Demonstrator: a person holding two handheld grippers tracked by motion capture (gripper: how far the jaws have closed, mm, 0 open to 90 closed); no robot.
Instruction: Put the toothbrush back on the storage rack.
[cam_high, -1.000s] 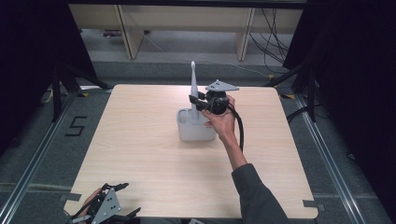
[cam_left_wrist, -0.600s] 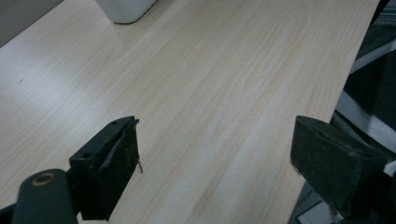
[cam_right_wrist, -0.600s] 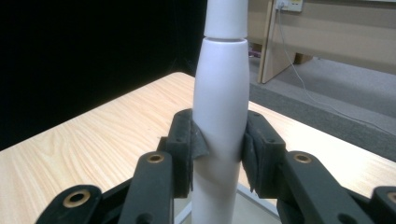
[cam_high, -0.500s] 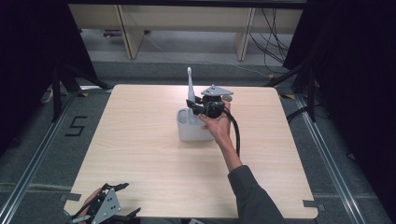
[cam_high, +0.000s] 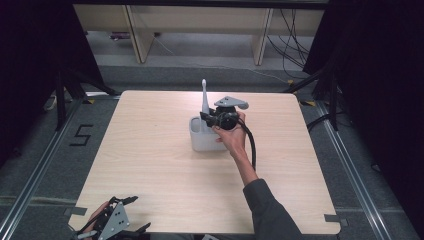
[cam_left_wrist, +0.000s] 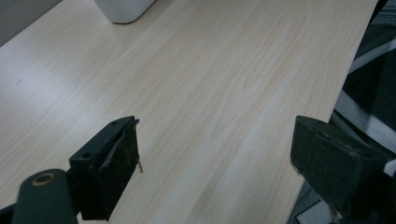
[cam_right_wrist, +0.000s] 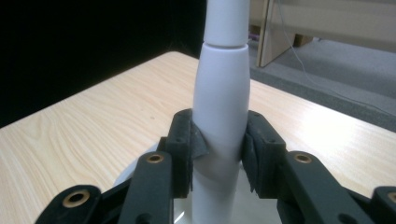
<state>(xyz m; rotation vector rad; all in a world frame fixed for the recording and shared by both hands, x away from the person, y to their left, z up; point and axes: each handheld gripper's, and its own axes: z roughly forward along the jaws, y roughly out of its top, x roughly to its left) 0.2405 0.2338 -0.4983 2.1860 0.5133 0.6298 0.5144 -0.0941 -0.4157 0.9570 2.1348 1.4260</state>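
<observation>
One white electric toothbrush (cam_right_wrist: 221, 107) upright, lower end in white holder (cam_high: 205, 140), mid-table toward far edge. Right gripper (cam_right_wrist: 219, 156) clamped on thick handle body. Looks rigid, light, smooth plastic, likely slippery; grip best at wide handle, not slim neck. Left gripper (cam_left_wrist: 215, 158) wide, empty, near-left corner.

My right tongs (cam_right_wrist: 218, 156) cover the middle of the white electric toothbrush (cam_right_wrist: 222, 98), and its head runs off the top edge in the right gripper view. Its foot is hidden behind my tongs inside the white holder (cam_high: 204, 141), so I cannot tell whether it touches the bottom. In the left gripper view the top edge cuts that holder (cam_left_wrist: 125, 8) off.
</observation>
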